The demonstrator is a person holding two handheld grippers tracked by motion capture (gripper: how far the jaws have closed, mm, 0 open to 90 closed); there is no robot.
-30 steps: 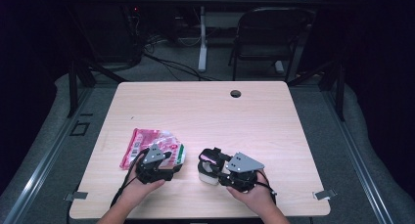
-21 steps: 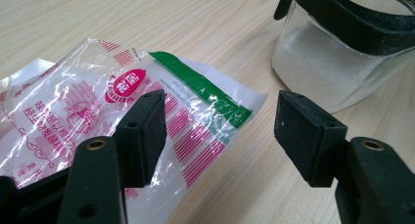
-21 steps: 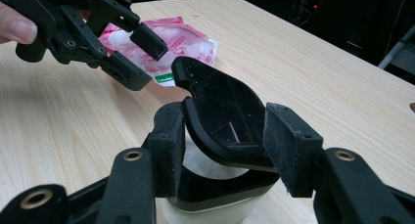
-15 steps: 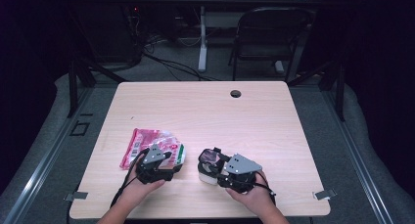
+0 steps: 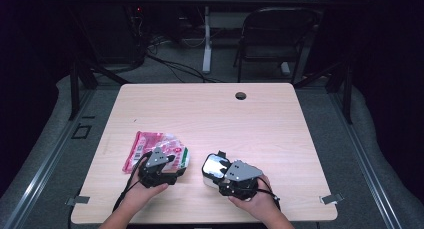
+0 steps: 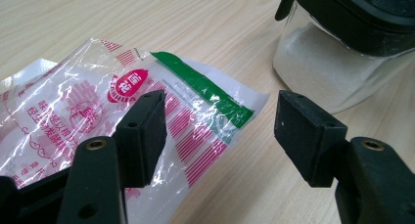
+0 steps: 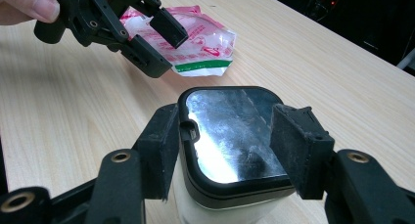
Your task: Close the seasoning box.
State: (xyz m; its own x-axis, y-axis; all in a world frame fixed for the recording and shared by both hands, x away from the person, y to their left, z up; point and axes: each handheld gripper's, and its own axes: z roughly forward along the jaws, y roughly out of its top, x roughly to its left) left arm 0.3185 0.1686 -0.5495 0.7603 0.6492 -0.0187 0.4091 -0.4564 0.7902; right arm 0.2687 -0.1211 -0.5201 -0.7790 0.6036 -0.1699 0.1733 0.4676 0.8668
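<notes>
Right claw [image 7: 222, 153] jaws just widened around jar [image 7: 230, 136]; seemingly released.

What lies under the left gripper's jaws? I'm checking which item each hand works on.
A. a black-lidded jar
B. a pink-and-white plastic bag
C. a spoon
B: in the left gripper view the open jaws hover over the plastic bag; the jar stands beside it.

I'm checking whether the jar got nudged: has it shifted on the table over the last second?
No. The jar sits the same way from the table's front edge and the pink bag.
</notes>
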